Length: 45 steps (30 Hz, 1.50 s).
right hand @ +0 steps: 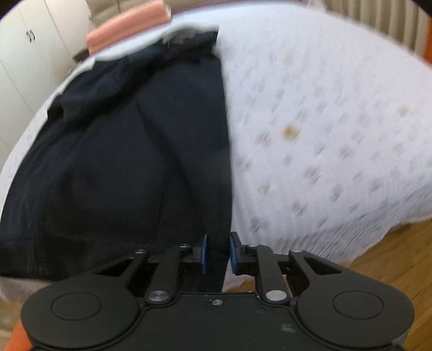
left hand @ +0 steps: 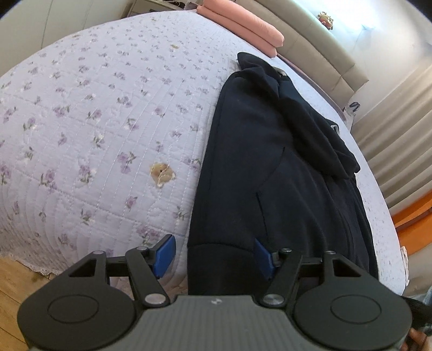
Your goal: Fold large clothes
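Note:
A dark navy garment (left hand: 270,162) lies lengthwise on the floral quilted bedspread (left hand: 94,121), one part folded over its far end. My left gripper (left hand: 214,256) is open at the garment's near left corner. Its left pad is over the bedspread and its right pad over the cloth, neither pressing. In the blurred right wrist view, my right gripper (right hand: 218,253) stands at the near right edge of the garment (right hand: 121,148). Its jaws are narrow, with the hem edge between the pads. A thin strip of bedspread (right hand: 324,121) shows beside the right pad, so the cloth looks unpinched.
Folded pink bedding (left hand: 243,24) lies at the head of the bed beside a padded beige headboard (left hand: 324,54). Wooden floor (right hand: 391,256) borders the near bed edge. White cupboards (right hand: 21,67) stand beyond the bed. Curtains (left hand: 399,135) hang at the right.

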Each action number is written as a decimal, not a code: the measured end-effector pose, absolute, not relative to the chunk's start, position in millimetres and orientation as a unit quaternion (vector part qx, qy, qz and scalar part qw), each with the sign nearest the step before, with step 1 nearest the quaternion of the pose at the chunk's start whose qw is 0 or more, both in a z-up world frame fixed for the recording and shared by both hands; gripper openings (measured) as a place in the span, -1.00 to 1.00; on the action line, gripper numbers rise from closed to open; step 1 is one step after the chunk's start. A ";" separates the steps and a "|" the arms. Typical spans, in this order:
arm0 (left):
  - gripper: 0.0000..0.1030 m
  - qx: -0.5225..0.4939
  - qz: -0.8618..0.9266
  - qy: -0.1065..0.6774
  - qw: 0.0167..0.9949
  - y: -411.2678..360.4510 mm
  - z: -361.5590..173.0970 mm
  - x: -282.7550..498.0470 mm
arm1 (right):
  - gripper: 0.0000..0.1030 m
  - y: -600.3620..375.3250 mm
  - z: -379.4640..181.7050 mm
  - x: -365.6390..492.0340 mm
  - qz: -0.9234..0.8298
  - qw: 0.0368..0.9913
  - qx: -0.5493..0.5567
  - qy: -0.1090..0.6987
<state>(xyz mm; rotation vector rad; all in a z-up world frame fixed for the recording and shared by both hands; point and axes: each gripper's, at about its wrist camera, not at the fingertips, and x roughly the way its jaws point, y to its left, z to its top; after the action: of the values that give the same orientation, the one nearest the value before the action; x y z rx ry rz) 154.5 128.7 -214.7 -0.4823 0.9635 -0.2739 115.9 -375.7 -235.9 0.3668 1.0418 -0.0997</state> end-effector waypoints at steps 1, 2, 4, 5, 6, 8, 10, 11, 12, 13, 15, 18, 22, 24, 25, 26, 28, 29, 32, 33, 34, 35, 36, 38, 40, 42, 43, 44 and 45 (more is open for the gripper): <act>0.27 -0.231 -0.132 0.456 0.849 129.3 -215.2 154.1 | -0.31 -378.4 -236.7 113.6 -0.044 0.850 0.194 0.488; 0.30 -0.234 -0.134 0.455 0.848 130.6 -215.3 153.4 | -0.03 -382.2 -235.1 109.2 -0.035 0.851 0.214 0.478; 0.36 -0.243 -0.141 0.458 0.844 133.8 -216.9 153.2 | 0.58 -389.5 -231.1 100.0 -0.012 0.852 0.245 0.463; 0.41 -0.249 -0.143 0.460 0.840 135.3 -218.1 153.1 | 0.55 -393.0 -229.3 96.5 -0.003 0.854 0.249 0.457; 0.49 -0.256 -0.147 0.462 0.837 136.4 -219.7 153.1 | 0.56 -394.7 -228.2 95.2 0.002 0.855 0.249 0.456; 0.55 -0.259 -0.156 0.468 0.830 135.7 -222.4 152.2 | 0.56 -398.9 -229.7 93.1 0.001 0.854 0.246 0.459; 0.58 -0.244 -0.165 0.478 0.828 131.0 -223.5 150.6 | 0.56 -398.8 -236.4 96.1 0.005 0.846 0.253 0.470; 0.58 -0.231 -0.166 0.486 0.826 127.8 -223.7 149.7 | 0.56 -398.0 -240.8 99.9 0.009 0.841 0.259 0.476; 0.57 -0.217 -0.158 0.490 0.829 124.9 -223.9 147.6 | 0.56 -398.2 -245.6 101.3 0.013 0.835 0.265 0.481; 0.55 -0.212 -0.147 0.488 0.834 123.9 -224.6 145.2 | 0.56 -400.0 -249.6 102.9 0.017 0.831 0.271 0.486; 0.56 -0.218 -0.139 0.485 0.835 123.9 -229.5 142.6 | 0.56 -398.9 -258.0 105.8 0.026 0.823 0.284 0.491; 0.49 -0.248 -0.140 0.499 0.818 124.1 -244.5 149.2 | 0.57 -395.7 -269.0 110.8 0.057 0.805 0.325 0.494; -0.06 -0.265 -0.148 0.501 0.810 124.7 -256.0 150.6 | -0.66 -380.3 -257.3 110.7 0.069 0.817 0.293 0.493; -0.60 -0.275 -0.155 0.496 0.809 131.0 -255.8 142.8 | -0.79 -378.5 -246.2 106.0 0.067 0.826 0.277 0.487; -0.81 -0.286 -0.159 0.493 0.806 135.2 -255.8 138.4 | -0.81 -380.7 -239.7 102.7 0.071 0.830 0.277 0.478; -0.90 -0.302 -0.167 0.485 0.804 140.2 -254.3 134.2 | -0.81 -382.7 -230.6 98.8 0.073 0.836 0.276 0.468; -0.90 -0.337 -0.192 0.450 0.805 149.3 -241.1 124.6 | -0.82 -385.8 -212.8 91.2 0.074 0.846 0.276 0.450; -0.90 -0.341 -0.202 0.436 0.808 151.0 -232.3 122.1 | -0.82 -387.3 -203.5 88.7 0.075 0.850 0.278 0.441; -0.90 -0.349 -0.233 0.404 0.813 151.5 -206.0 121.6 | -0.82 -388.5 -180.6 87.2 0.078 0.861 0.279 0.417; -0.90 -0.349 -0.241 0.395 0.815 150.1 -196.5 123.8 | -0.82 -388.5 -173.8 88.4 0.080 0.866 0.279 0.408; -0.90 -0.349 -0.246 0.388 0.817 149.0 -189.4 126.5 | -0.82 -388.7 -169.1 90.4 0.081 0.869 0.279 0.401; -0.90 -0.352 -0.251 0.382 0.817 148.3 -183.8 130.3 | -0.82 -388.2 -162.8 94.0 0.080 0.872 0.281 0.392; -0.90 -0.357 -0.257 0.374 0.817 147.2 -177.6 135.7 | -0.82 -388.6 -158.6 97.5 0.080 0.875 0.282 0.385; -0.90 -0.365 -0.262 0.362 0.817 143.0 -169.2 145.7 | -0.82 -389.7 -149.5 106.6 0.080 0.880 0.286 0.370; -0.90 -0.377 -0.263 0.348 0.817 139.1 -162.7 164.2 | -0.82 -395.2 -146.3 124.1 0.082 0.881 0.299 0.357; -0.90 -0.382 -0.265 0.335 0.819 134.8 -154.0 192.5 | -0.82 -406.7 -140.6 152.5 0.085 0.884 0.308 0.340; -0.90 -0.378 -0.266 0.329 0.824 131.3 -147.9 208.2 | -0.82 -411.8 -138.0 170.0 0.084 0.887 0.311 0.330; -0.90 -0.374 -0.268 0.320 0.828 126.5 -142.1 228.8 | -0.82 -418.3 -135.7 189.4 0.080 0.891 0.314 0.319; -0.90 -0.370 -0.269 0.311 0.833 120.9 -137.2 249.4 | -0.82 -425.0 -134.2 210.9 0.073 0.894 0.316 0.309</act>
<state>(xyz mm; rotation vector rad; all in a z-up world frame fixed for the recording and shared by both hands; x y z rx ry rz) 249.4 120.9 -137.2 -0.7839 0.6592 -0.5706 210.9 -425.0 -134.2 0.6560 0.6400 0.1515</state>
